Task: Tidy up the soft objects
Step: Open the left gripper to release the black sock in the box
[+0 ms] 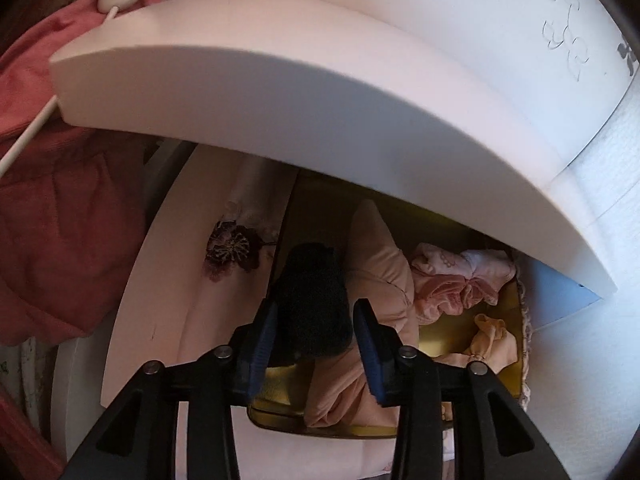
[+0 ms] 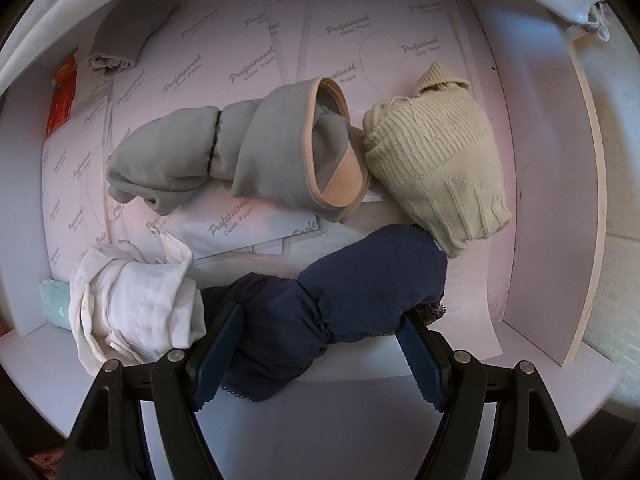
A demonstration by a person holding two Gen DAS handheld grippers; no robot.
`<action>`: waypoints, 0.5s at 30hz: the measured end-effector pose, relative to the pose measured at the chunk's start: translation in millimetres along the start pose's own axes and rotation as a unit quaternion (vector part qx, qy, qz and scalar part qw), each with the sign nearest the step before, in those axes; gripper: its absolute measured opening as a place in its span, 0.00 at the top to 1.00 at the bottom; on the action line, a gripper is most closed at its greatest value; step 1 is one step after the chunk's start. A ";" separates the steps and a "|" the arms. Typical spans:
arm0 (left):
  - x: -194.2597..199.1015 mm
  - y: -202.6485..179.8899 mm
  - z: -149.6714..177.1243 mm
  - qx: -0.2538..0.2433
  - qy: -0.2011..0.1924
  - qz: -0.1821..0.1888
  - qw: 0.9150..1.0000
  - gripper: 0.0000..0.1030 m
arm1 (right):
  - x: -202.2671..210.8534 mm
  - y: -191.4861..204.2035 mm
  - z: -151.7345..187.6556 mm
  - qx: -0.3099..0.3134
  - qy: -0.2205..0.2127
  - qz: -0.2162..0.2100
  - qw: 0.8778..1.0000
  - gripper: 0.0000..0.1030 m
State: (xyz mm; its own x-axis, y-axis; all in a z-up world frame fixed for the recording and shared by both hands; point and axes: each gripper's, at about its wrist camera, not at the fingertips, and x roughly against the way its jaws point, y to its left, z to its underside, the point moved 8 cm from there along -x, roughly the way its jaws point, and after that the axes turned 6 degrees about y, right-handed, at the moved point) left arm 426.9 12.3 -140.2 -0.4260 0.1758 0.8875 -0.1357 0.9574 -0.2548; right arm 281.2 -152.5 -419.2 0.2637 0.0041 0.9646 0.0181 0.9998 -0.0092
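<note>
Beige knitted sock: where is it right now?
Right wrist view, right side of the drawer: the beige sock lies beside the grey roll, above the navy bundle.

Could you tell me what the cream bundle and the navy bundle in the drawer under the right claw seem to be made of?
The cream bundle looks like ribbed knit, probably cotton or wool: raised parallel ridges and a loose thread show. The navy bundle looks like a smooth, matte stretch fabric with gathered seams and a lace edge; its fibre cannot be told.
</note>
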 end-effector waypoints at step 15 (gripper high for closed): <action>60.3 7.7 33.3 0.020 -0.028 0.037 0.999 0.61 | -2.1 1.2 3.7 0.002 -0.002 0.005 1.000 0.23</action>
State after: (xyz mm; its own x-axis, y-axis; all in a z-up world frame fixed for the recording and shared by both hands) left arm 370.4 22.6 -101.5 -0.4855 0.2324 0.8428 -0.1366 0.9320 -0.3357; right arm 277.0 -151.2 -420.3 0.2608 0.0138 0.9653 0.0110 0.9998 -0.0172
